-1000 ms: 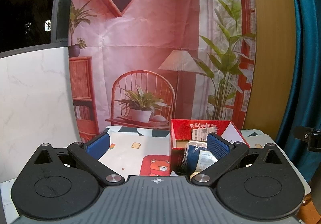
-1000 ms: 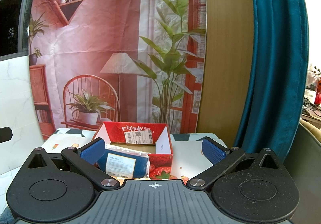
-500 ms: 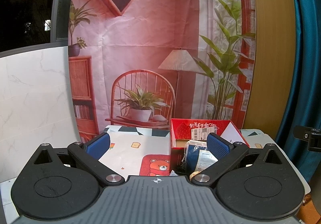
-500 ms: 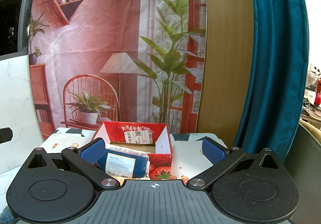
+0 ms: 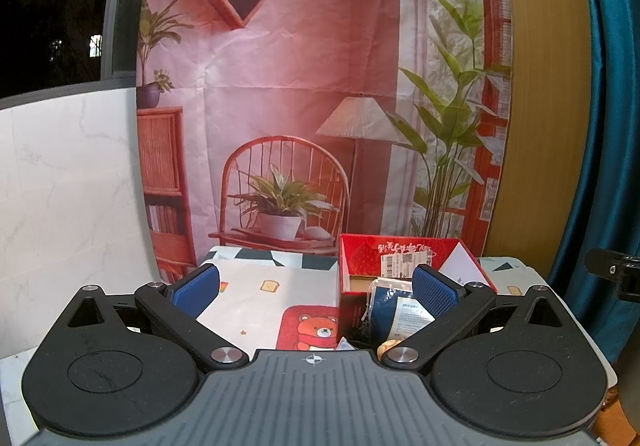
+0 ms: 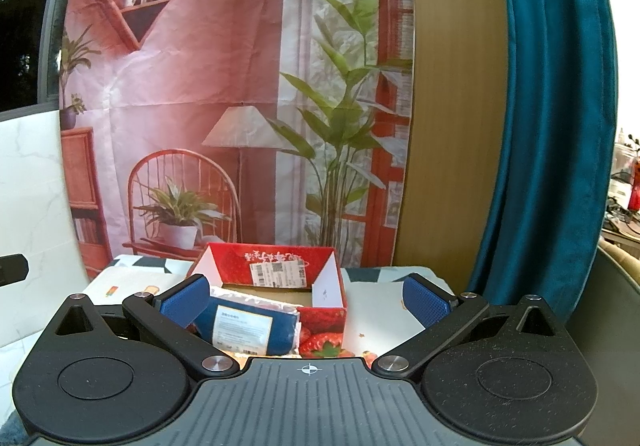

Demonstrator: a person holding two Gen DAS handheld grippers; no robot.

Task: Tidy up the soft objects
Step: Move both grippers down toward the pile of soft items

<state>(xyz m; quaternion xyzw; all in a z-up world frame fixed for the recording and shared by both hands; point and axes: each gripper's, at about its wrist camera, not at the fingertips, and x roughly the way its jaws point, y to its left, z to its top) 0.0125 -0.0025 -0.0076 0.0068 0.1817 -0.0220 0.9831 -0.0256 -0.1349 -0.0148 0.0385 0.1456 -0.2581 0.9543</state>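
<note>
A red strawberry-printed cardboard box (image 6: 320,322) (image 5: 360,266) stands open on the table. A dark blue soft packet (image 6: 256,326) (image 5: 386,308) with a white label leans over the box's near edge. My left gripper (image 5: 316,288) is open and empty, raised in front of the table, with the box behind its right finger. My right gripper (image 6: 306,304) is open and empty too, with the box and packet seen between its fingers, well beyond the tips.
A patterned tablecloth (image 5: 276,298) with a red bear print (image 5: 314,330) covers the table. A printed room backdrop (image 5: 304,86) hangs behind it, a white marble panel (image 5: 60,206) at left, a teal curtain (image 6: 548,126) at right. The other gripper's edge (image 5: 612,274) shows at far right.
</note>
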